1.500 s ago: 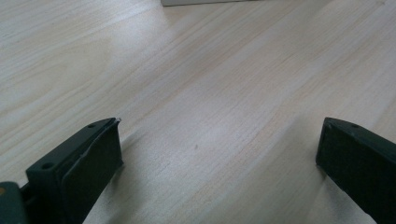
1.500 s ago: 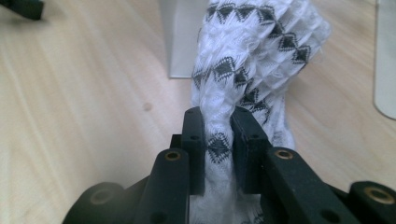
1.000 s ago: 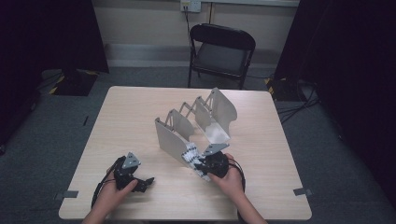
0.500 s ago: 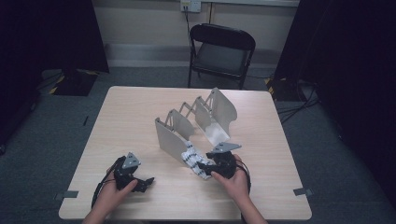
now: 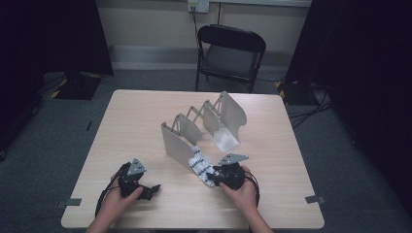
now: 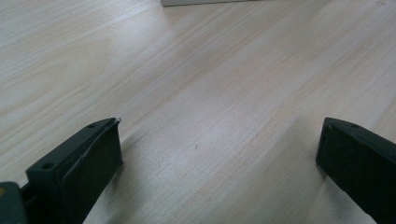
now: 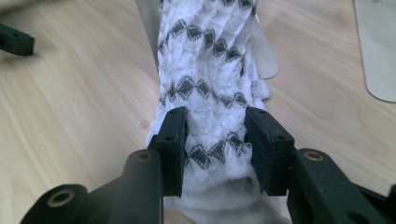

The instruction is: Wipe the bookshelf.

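At 5 o'clock on the pale wooden table (image 5: 145, 121), the right gripper (image 7: 214, 140) has its jaws pressed on both sides of a white knitted cloth with black diamond rows (image 7: 205, 70); they have just been closing on it. Cloth's far end runs under the grey metal multi-divider rack (image 5: 204, 127), hidden there. Left gripper (image 5: 154, 187) at 7 o'clock, jaws wide apart over bare wood. Rack edge cut off at the top of the left gripper view.

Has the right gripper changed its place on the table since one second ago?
Yes. In the high view the right gripper has shifted slightly right and toward the table's near edge, judged against the metal rack. Its fingers, just closing, squeeze the white patterned cloth.
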